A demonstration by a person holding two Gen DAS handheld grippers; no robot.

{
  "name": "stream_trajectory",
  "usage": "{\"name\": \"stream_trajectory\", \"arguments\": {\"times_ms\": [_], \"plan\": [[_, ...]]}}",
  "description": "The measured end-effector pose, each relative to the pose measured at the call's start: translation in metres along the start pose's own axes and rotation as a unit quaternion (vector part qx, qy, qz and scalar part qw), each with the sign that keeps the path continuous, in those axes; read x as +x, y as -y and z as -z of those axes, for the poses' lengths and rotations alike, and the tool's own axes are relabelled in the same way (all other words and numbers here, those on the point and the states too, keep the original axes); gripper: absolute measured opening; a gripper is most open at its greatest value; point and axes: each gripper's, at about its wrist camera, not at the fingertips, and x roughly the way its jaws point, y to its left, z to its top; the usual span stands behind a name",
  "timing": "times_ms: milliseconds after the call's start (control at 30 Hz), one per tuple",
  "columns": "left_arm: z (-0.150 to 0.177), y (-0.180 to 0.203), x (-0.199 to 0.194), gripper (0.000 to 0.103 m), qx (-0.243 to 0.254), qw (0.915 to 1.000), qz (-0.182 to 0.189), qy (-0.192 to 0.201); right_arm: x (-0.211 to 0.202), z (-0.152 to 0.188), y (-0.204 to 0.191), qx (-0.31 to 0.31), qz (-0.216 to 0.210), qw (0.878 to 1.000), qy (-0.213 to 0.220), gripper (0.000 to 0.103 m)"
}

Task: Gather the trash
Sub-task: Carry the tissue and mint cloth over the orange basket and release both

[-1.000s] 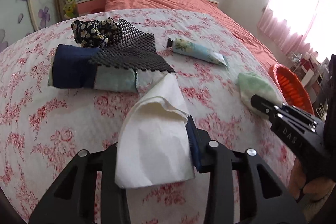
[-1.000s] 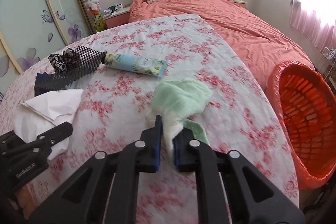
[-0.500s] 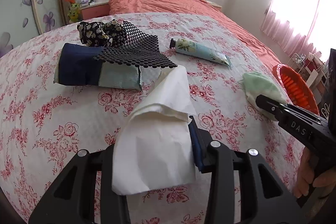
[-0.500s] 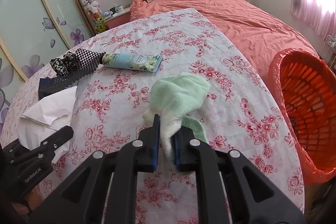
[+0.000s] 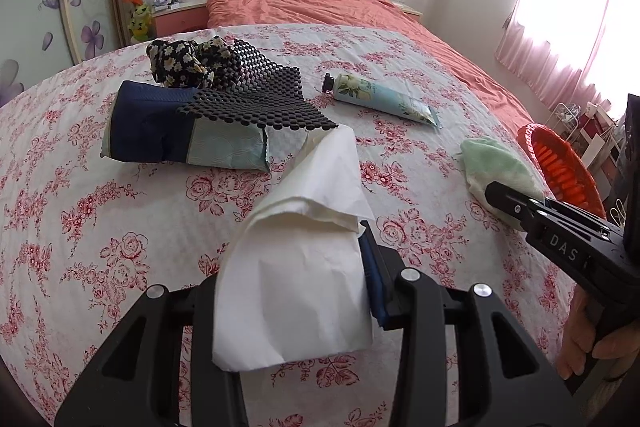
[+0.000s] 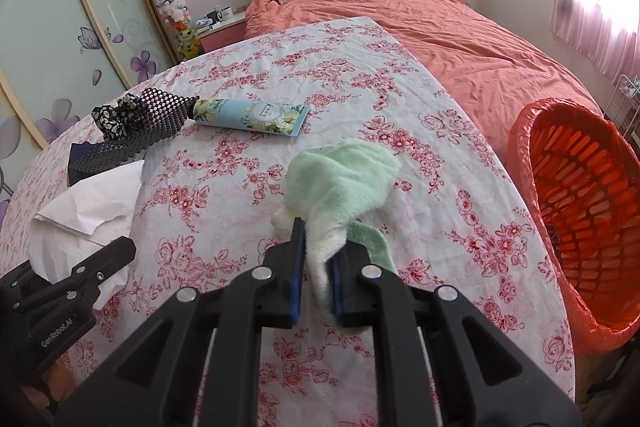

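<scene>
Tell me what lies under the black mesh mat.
The mesh mat is draped over a navy and pale blue pouch and touches a floral fabric bundle at its far end. Whatever else the mat covers is hidden.

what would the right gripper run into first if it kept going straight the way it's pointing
Apart from the green cloth it already clamps, the right gripper would probably meet the floral bedsheet first, then perhaps the cream tube, which lies a little left of that line. Depth is hard to judge.
</scene>
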Motion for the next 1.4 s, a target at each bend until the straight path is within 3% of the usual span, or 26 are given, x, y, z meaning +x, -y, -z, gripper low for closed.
{"name": "stream_trajectory", "arguments": {"times_ms": [533,733,967,1400], "plan": [[0.000,0.003,0.001,0.040,0.011,0.9998,-0.014,-0.002,0.000,0.001,-0.002,0.001,-0.001,1.000,0.000,0.013],[0.000,0.013,-0.002,0.030,0.035,0.9987,-0.037,-0.003,-0.011,0.002,0.005,0.005,-0.029,0.999,0.021,0.005],[-0.006,0.025,-0.026,0.029,0.038,0.9989,-0.017,0.024,-0.053,-0.002,0.018,0.018,-0.043,0.996,0.074,0.005],[-0.031,0.086,-0.066,0.029,0.068,0.9928,0.042,0.089,-0.128,-0.006,0.055,0.039,-0.044,0.986,0.155,0.005]]}}
